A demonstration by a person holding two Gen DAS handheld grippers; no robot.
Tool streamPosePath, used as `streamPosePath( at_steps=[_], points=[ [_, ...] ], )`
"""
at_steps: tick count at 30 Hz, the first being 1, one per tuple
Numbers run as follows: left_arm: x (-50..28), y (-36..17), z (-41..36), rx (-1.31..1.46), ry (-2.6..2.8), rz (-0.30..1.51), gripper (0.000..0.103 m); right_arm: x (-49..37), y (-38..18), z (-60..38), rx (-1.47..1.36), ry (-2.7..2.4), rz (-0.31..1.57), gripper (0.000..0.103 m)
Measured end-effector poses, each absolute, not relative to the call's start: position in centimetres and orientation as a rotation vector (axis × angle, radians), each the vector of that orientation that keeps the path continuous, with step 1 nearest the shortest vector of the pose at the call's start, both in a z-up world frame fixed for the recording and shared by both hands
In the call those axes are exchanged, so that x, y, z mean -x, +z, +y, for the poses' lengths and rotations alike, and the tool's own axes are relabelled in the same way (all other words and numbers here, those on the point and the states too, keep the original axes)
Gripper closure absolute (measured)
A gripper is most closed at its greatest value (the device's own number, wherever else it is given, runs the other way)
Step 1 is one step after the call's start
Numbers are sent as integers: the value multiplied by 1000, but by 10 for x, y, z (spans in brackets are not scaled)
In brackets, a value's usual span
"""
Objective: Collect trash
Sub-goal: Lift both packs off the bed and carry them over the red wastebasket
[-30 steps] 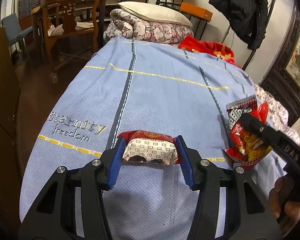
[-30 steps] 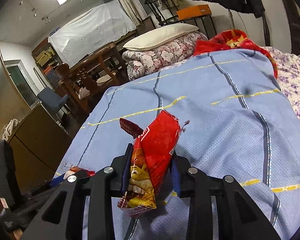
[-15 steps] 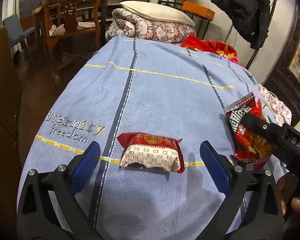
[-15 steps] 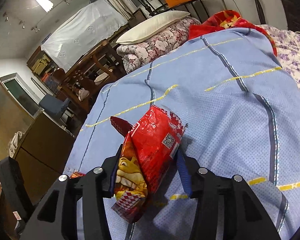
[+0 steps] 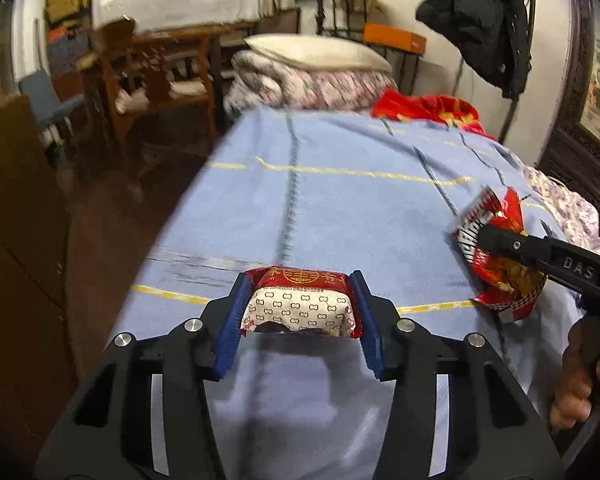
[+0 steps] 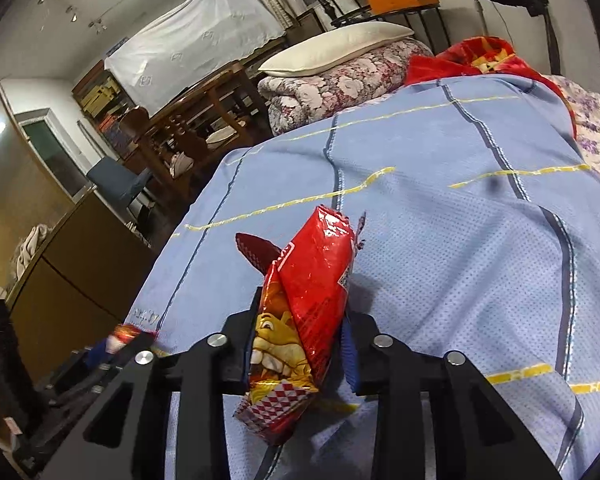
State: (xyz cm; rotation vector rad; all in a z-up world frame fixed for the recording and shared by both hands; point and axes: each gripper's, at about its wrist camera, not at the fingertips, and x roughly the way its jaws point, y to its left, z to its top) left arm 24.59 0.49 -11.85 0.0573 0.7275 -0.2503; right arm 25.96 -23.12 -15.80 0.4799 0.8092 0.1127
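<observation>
My left gripper [image 5: 298,312] is shut on a red and white snack packet [image 5: 298,306] and holds it above the blue bedspread [image 5: 340,208]. My right gripper [image 6: 300,344] is shut on a red chip bag [image 6: 306,304] that stands upright between its blue pads, lifted over the bedspread [image 6: 440,248]. The right gripper and chip bag [image 5: 496,256] also show in the left wrist view at the right edge. The left gripper's tip and its packet [image 6: 120,334] appear blurred at the lower left of the right wrist view.
A folded floral quilt [image 5: 308,84] with a white pillow [image 5: 320,50] lies at the bed's far end beside a red cloth [image 5: 428,110]. Wooden chairs [image 5: 156,72] and a brown cabinet [image 6: 80,264] stand left of the bed. A black coat [image 5: 480,20] hangs at the back right.
Half a second ago my left gripper was wide open around the packet lying on the bed; now it is shut on it and lifted. The right gripper keeps holding the chip bag.
</observation>
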Motion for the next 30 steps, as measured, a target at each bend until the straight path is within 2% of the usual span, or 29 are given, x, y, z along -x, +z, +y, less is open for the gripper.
streamPosePath(
  at_steps=[2,8,14,22,30],
  points=[
    [-239,-111,24,-30,-221,708,53,-259,-157,-228,-462,124,805,77],
    [-224,-91,85,66,-137,647,53,-254,-148,-223,-412,130,765,79],
    [-209,-84,136,117,-81,626,53,-242,-138,-212,-494,138,759,79],
    [-179,-61,205,285,1,572,53,-233,-79,-117,-350,318,690,79],
    [-156,-45,244,434,63,506,53,-225,-53,-22,-281,495,671,79]
  ],
)
